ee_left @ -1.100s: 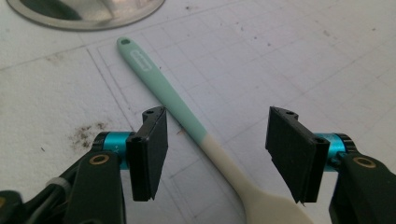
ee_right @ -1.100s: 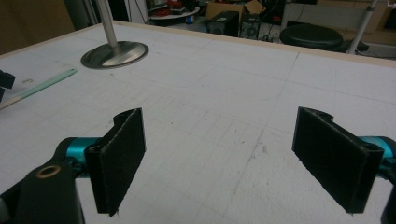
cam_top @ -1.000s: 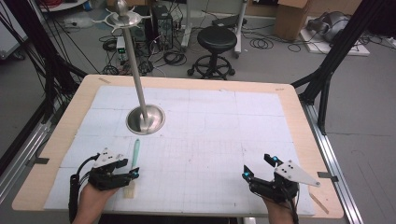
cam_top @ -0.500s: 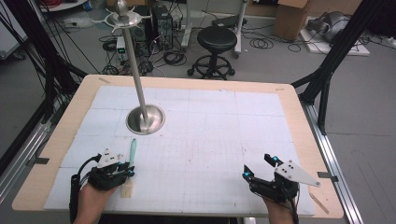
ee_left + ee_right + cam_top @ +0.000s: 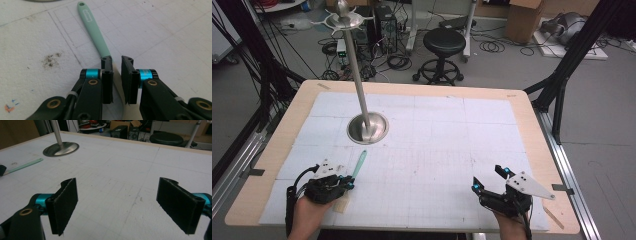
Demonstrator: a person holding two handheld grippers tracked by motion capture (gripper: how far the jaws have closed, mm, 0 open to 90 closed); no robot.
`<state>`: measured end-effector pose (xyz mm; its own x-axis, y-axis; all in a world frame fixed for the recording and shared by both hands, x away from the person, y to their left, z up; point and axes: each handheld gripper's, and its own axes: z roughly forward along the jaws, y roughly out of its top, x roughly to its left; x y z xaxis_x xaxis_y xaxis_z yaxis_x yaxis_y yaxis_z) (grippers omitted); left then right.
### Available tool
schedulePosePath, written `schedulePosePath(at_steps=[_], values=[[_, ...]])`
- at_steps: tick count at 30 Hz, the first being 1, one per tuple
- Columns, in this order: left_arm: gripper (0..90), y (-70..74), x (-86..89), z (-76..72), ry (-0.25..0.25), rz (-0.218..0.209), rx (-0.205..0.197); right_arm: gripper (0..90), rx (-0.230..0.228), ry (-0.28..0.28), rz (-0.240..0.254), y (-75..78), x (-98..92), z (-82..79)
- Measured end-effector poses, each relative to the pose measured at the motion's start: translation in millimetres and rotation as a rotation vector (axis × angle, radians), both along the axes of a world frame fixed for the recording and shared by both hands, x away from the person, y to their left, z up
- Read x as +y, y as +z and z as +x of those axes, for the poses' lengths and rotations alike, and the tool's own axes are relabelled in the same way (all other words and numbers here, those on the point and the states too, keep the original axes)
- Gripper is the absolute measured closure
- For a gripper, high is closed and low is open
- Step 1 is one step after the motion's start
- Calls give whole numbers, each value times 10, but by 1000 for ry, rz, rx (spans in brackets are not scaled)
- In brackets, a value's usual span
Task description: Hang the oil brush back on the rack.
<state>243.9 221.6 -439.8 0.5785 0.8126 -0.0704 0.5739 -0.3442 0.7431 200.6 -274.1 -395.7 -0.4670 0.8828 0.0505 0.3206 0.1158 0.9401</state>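
A spatula with a mint-green handle [image 5: 359, 162] [image 5: 93, 30] and a cream blade lies flat on the white mat at the front left. My left gripper [image 5: 348, 181] [image 5: 117, 60] sits low over it where handle meets blade. Its jaws stand a narrow gap apart with the cream neck between them. The handle points away toward the metal stand [image 5: 367, 128]. At the front right, my right gripper [image 5: 490, 179] [image 5: 120, 195] hovers just above the mat, open wide and holding nothing. In the right gripper view the spatula handle [image 5: 23, 166] lies far to the left.
The stand's round steel base [image 5: 60, 148] carries a tall pole with a hooked top [image 5: 343, 17] at the back left of the mat. The wooden table edge [image 5: 532, 130] frames the mat. A stool [image 5: 444, 42] and cables are on the floor beyond.
My left hand shifted slightly over the spatula and the handle tip swung a little to the right. The right gripper has stayed put.
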Motion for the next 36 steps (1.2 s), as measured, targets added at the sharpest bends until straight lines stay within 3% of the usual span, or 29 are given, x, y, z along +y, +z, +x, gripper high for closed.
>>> schedulePosePath(at_steps=[8,11,12,14,16,18,24,27,30,31,32,33,36], values=[[804,-1,-6,-18,-1,27,-14,166,4,5,0,0,4,-1],[667,-8,-25,-10,-4,52,-9,166,5,3,1,-2,3,-1],[676,-8,-25,-10,-4,52,-9,166,5,3,1,-2,3,-1],[789,-15,-72,-35,-24,81,-38,166,3,4,-3,-3,6,2],[806,-10,-83,-38,-21,90,-37,166,4,4,-3,-2,8,-1],[809,-6,-63,-20,-19,69,-19,166,3,3,-2,-2,6,1],[821,-5,-54,-25,-17,54,-22,166,6,2,2,-2,3,0],[821,21,-10,-30,-7,2,-29,166,6,4,-1,-6,1,7],[821,44,22,-43,-2,-22,-39,166,10,6,-1,-8,6,7],[821,69,57,-55,-1,-51,-52,166,10,10,0,-10,13,11],[821,69,57,-55,-1,-51,-52,166,10,10,0,-10,13,11],[821,104,85,-72,-2,-85,-66,166,13,16,6,-15,22,20],[821,146,94,-94,-10,-120,-91,166,17,30,18,-17,46,31]])
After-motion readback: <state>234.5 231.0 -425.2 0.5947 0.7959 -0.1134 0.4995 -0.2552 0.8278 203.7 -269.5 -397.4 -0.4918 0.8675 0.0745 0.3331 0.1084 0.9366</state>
